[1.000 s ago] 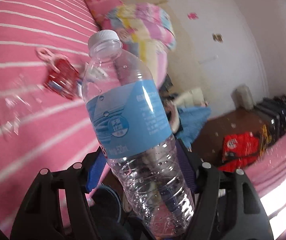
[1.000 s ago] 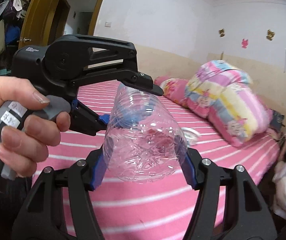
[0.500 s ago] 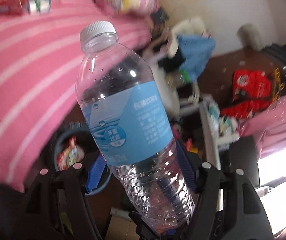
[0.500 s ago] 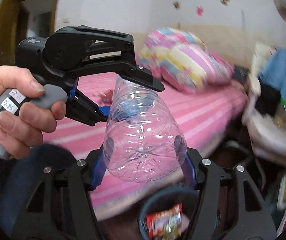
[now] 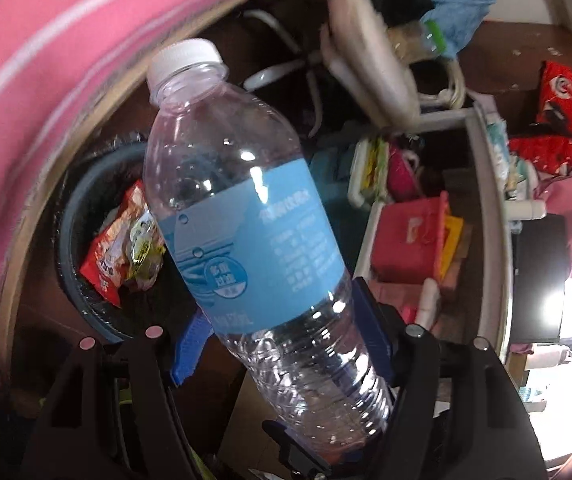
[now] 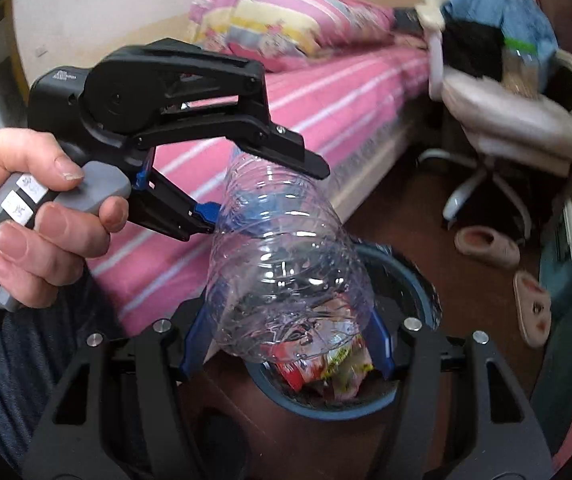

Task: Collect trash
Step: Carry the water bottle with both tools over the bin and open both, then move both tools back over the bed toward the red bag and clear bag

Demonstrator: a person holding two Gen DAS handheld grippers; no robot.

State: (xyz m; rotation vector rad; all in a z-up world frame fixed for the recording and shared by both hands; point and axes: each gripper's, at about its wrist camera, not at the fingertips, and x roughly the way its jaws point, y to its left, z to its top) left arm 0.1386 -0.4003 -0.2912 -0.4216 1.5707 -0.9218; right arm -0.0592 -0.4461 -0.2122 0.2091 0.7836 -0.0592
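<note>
While over the blue-rimmed trash bin (image 6: 418, 280), w/ snack wrappers (image 5: 122, 248) inside, beside the pink striped bed (image 6: 326, 92): left tongs (image 5: 282, 344) just easing wider yet pressed on the blue-label water bottle (image 5: 242, 216); right tongs (image 6: 286, 336) clamped on the same bottle's base

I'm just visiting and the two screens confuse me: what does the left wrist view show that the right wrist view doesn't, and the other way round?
Only the left wrist view: the white cap and printed blue label of the bottle, plus a red box on a cluttered shelf.
Only the right wrist view: the left gripper in a hand, its jaws just opening with the bottle between them; a pair of slippers; a folded quilt.
Both: the clear bottle, the bin holding snack wrappers, the pink striped bed, the chair.
</note>
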